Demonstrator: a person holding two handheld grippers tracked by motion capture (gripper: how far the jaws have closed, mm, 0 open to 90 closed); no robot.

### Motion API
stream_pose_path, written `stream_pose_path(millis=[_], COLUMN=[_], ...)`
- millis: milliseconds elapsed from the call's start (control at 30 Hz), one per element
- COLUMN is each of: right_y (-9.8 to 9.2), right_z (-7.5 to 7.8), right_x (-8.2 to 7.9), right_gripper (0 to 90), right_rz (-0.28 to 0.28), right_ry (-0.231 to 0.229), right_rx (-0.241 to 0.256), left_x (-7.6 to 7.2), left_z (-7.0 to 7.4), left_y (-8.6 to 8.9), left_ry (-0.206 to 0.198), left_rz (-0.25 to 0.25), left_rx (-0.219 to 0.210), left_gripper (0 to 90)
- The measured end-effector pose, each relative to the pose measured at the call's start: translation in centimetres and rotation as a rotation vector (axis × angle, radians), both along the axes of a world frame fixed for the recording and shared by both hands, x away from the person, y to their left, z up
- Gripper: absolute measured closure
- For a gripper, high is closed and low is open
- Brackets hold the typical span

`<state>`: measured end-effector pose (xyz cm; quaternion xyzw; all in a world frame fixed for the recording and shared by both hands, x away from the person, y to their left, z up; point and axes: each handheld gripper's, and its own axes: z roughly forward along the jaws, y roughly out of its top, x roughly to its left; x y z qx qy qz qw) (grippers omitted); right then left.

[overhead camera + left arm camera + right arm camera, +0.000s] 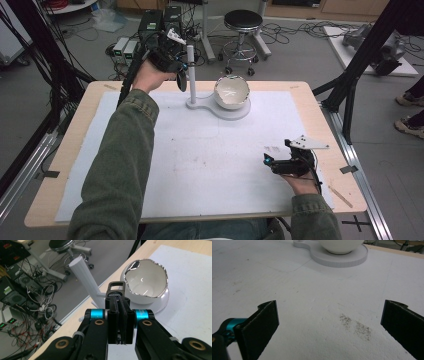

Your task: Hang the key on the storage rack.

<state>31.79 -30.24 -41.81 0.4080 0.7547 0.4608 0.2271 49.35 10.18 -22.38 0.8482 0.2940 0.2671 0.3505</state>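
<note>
Beside the upright post (86,280) of the white stand, the left gripper (119,312) has its jaws pressed narrow on a small black looped piece (116,290); the loop pokes out past the jaw tips, just beside the lower part of the post on the side toward the bowl (140,298); whether it touches the post I cannot tell.

As I judge it, the work is to hang this loop on the post, and it looks roughly half done; the piece is picked up and carried to the stand, but the loop is not yet over the post's top, which it would have to be raised above and lowered onto.

The right gripper (267,161) lies well away from the stand, at the person's side of the white mat (200,150); its jaws stand wide apart with nothing between them, low over a faint grey smudge (355,326) on the mat.

The white bowl sits on the stand's round base (342,258), close by the post; its rim could catch the gripper if the hand swings toward it. Beyond the stand, off the table (75,145), are a stool (242,22) and boxes with tangled cables (125,47) on the floor; none of these is in the way.
</note>
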Motion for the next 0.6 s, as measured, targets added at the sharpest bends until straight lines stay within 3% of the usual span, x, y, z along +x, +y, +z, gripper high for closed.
stream_pose_path(millis=[167,300,500,600], right_y=[0.0,0.2,0.2,0.1], right_z=[0.0,-0.1,-0.1,-0.1], right_x=[0.0,0.0,0.0,0.0], right_gripper=[0.5,0.4,0.5,0.4], right_rz=[0.002,0.006,0.007,0.001], right_ry=[0.001,0.01,0.007,0.006], right_rx=[0.002,-0.01,-0.006,-0.003], left_x=[0.2,0.2,0.5,0.7], left_z=[-0.4,-1.0,-2.0,-2.5], left_y=[-0.4,-0.9,-1.0,-0.8], left_ry=[-0.004,0.01,0.024,0.012], left_rz=[0.012,0.04,0.048,0.04], left_rx=[0.037,0.091,0.088,0.092], left_gripper=[85.9,86.0,85.9,85.7])
